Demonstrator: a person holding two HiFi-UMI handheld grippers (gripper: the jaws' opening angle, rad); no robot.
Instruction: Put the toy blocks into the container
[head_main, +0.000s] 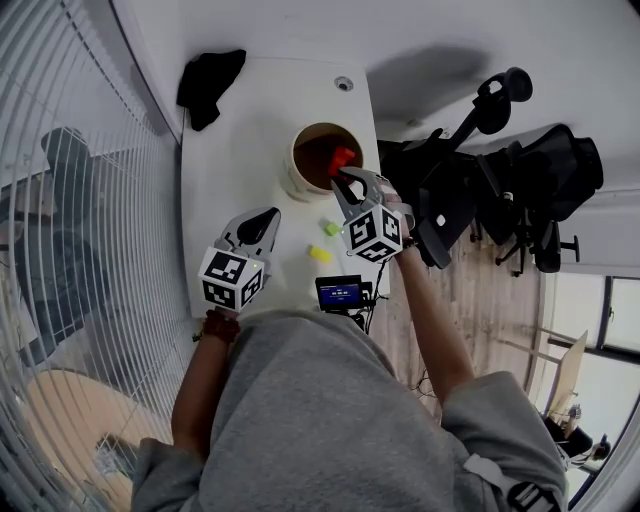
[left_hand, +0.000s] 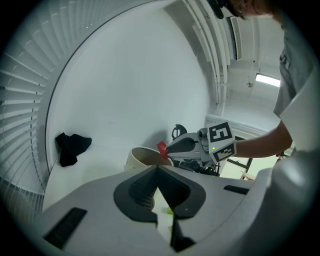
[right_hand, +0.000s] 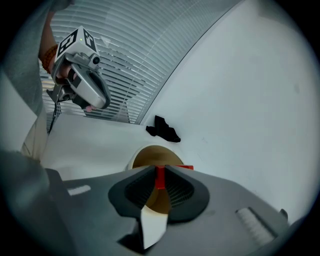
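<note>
Pads (right_hand: 138, 192) of right tool (head_main: 345, 180), ribbed, pinch red block (right_hand: 160, 178) over round container (head_main: 292, 165).

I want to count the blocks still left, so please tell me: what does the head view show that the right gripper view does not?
Only the head view: a green block and a yellow block on the table, and a small screen device. Only the right gripper view: its ribbed pads pressing the red block. Both: that block, the container, the black cloth, the left gripper.
</note>
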